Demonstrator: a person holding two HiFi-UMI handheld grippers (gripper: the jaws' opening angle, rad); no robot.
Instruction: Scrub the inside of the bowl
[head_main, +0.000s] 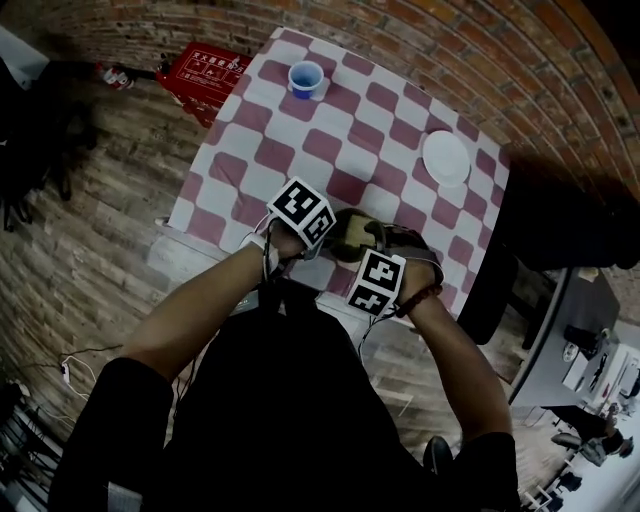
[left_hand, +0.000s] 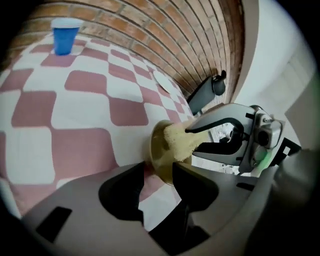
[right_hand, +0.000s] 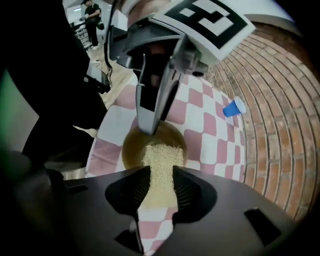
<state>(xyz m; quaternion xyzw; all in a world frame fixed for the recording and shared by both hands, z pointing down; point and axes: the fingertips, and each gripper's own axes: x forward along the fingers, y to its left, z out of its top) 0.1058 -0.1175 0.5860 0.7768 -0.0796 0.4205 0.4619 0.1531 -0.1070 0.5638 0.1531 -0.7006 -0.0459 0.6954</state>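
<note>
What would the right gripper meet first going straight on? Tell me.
Probably the inside of the round olive-brown bowl, through the yellow scrubbing pad clamped in the right gripper's jaws.

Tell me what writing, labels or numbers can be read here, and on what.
Red box on the floor: white print, too small to read.
Marker cubes: black-and-white square patterns, no words.
Blue cup: no print visible.

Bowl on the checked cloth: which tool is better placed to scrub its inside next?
Right. The right tool is shut on the yellow sponge, whose end lies inside the bowl. The left tool stands open at the bowl's rim and holds no scrubber; it seems better suited to steadying.
</note>
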